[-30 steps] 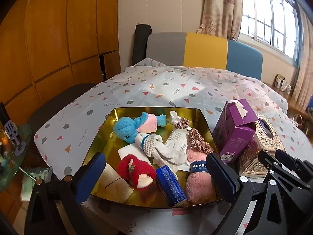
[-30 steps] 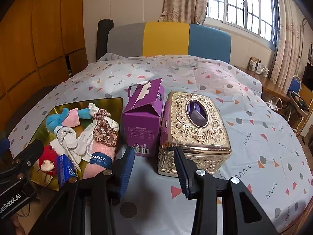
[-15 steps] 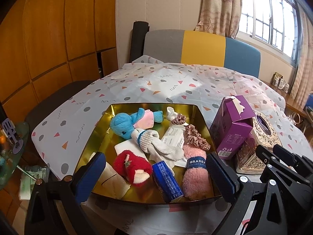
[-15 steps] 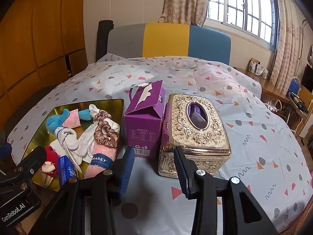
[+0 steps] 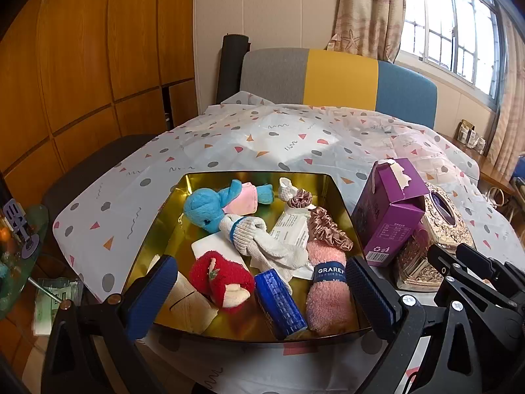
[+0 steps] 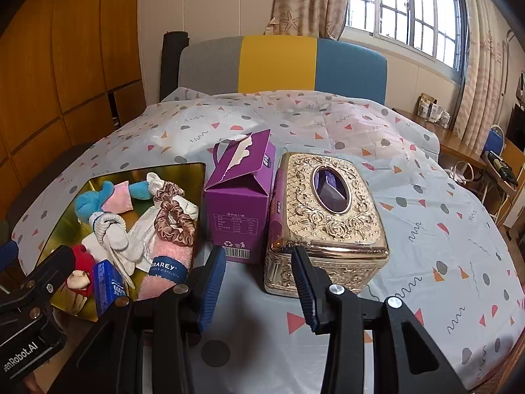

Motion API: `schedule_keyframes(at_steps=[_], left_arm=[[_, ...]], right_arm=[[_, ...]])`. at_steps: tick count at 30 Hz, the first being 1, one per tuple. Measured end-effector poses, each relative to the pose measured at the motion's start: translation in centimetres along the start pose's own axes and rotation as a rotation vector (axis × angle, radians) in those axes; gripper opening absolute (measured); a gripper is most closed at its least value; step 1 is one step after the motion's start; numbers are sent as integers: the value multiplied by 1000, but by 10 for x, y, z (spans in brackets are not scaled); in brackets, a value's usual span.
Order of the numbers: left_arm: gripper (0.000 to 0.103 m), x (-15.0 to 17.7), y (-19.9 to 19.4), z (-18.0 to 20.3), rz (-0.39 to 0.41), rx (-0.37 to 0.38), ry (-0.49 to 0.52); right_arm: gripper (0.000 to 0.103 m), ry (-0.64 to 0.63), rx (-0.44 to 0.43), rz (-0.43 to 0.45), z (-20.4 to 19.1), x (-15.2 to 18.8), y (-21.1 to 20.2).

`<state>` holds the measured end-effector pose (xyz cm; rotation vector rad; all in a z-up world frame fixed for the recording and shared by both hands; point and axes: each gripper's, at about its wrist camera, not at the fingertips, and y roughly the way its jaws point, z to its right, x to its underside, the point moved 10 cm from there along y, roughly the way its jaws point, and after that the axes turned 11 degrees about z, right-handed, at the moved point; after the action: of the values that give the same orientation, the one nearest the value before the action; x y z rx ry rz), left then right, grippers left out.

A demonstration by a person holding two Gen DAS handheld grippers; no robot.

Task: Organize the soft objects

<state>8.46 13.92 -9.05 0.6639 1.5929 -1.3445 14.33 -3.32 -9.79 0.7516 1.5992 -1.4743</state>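
**Soft things crowding the gold tray, both grippers hovering empty**

The soft objects are lying packed in the gold tray (image 5: 157, 229) at the worktop's near left edge: a blue plush toy (image 5: 205, 208), white gloves (image 5: 262, 239), a red sock (image 5: 220, 274), a pink cloth roll (image 5: 328, 298) and a brown scrunchie (image 5: 328, 231). The left gripper (image 5: 262, 292) is hanging over the tray's near rim, jaws spread wide, gripping nothing. A purple carton (image 6: 239, 203) is standing just beside the tray, touching a gold tissue box (image 6: 328, 216). The right gripper (image 6: 259, 282) is hovering before them, jaws partly apart and empty. The patterned cloth (image 6: 443, 229) is lying bare to the right.
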Motion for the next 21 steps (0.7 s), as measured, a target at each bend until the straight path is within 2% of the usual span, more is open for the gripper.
schedule_keyframes(at_steps=[21], left_arm=[[103, 3, -1, 2, -4, 5, 9]], right_arm=[[42, 1, 4, 2, 1, 1, 0]])
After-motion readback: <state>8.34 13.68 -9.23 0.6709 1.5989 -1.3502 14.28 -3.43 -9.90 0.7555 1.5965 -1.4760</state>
